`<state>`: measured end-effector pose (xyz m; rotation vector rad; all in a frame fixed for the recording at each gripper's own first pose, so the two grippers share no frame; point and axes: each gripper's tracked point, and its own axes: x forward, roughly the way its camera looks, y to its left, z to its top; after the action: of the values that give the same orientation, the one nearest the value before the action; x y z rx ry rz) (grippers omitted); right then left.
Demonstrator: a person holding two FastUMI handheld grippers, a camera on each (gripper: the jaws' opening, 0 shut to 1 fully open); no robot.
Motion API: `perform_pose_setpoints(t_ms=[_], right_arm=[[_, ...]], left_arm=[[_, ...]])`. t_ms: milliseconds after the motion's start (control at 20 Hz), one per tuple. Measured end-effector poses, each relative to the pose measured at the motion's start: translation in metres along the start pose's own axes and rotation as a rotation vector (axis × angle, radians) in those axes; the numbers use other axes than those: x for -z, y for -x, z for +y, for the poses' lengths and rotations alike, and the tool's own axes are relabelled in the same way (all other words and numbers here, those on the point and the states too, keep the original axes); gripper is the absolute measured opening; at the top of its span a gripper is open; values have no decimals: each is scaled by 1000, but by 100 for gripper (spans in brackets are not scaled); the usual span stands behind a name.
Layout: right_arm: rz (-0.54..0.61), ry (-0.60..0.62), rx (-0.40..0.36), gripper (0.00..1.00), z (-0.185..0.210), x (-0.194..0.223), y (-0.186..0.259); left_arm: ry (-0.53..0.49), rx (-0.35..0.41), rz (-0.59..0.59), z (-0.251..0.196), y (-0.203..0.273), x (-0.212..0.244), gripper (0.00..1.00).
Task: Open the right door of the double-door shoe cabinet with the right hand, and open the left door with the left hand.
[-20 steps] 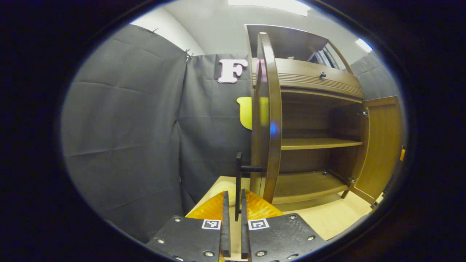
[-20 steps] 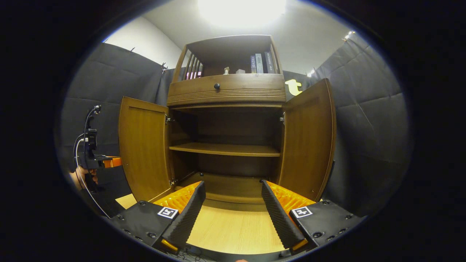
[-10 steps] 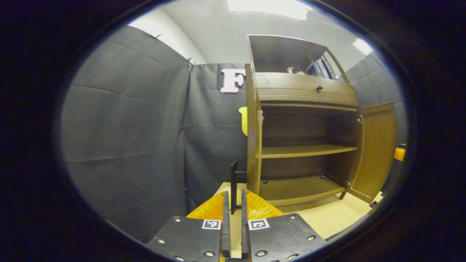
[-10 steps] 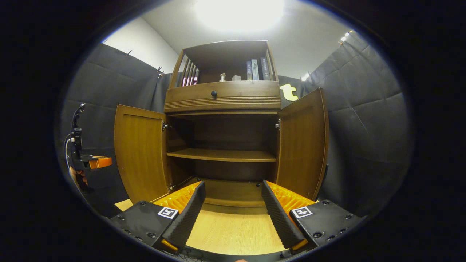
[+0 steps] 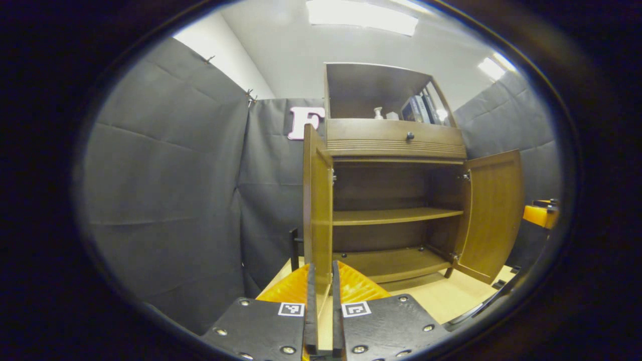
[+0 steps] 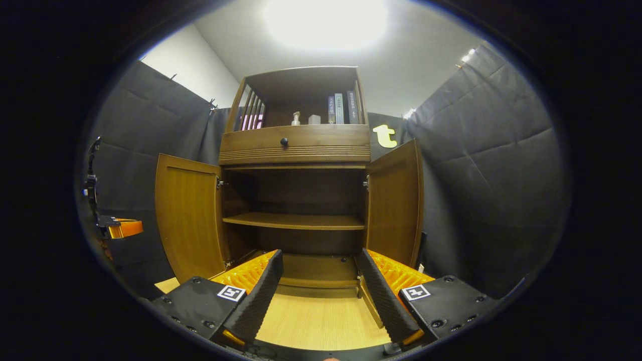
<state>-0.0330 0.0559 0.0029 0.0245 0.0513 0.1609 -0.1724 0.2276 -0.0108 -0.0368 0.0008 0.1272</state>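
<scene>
Brown wood fills both views: the shoe cabinet [image 6: 296,200] stands on the pale table [image 6: 316,321] with both doors swung wide, so by my reading the task is as good as done and all that is left is to draw back.

A second ago the left tongs [image 5: 321,306] sat right up against the left door [image 5: 317,200], clenched on its black handle [image 5: 295,248]. Now the handle stands clear beyond the fingertips, the tongs are clenched on nothing with a thin slit between the fingers, and the cabinet looks smaller and farther off. The right tongs [image 6: 318,291] have backed away too; they are released, fingers spread wide, empty. Neither door has swung back since it was let go, which suggests the hinges hold it open.

The left gripper view looks along the left door nearly edge on, and shows the handle on its outer face; it also catches the right door [image 5: 494,213] from inside, with an orange piece of the other tool past its edge. The right gripper view faces the cabinet squarely: both inner door panels, the empty shelf [image 6: 293,220], the drawer knob [image 6: 284,142], the books [image 6: 343,108] on top, and the left tongs far off beside the left door
</scene>
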Motion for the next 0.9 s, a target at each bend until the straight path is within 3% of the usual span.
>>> perform_pose_setpoints(t_ms=[200, 250, 300, 350, 700, 900], right_arm=[[-1, 8, 36, 97, -5, 5, 8], [1, 6, 42, 97, -8, 8, 12], [4, 5, 47, 97, -9, 10, 16], [8, 3, 53, 97, -10, 12, 20], [-1, -8, 86, 97, -21, 9, 26], [-6, -10, 100, 97, -29, 8, 26]], left_arm=[[11, 13, -28, -13, 22, -9, 12], [15, 13, -30, -15, 27, -9, 15], [18, 12, -32, -17, 30, -8, 9], [19, 10, -33, -18, 33, -8, 12], [0, -4, -29, -22, 42, -5, 9], [-20, -12, -37, -22, 43, -8, 34]])
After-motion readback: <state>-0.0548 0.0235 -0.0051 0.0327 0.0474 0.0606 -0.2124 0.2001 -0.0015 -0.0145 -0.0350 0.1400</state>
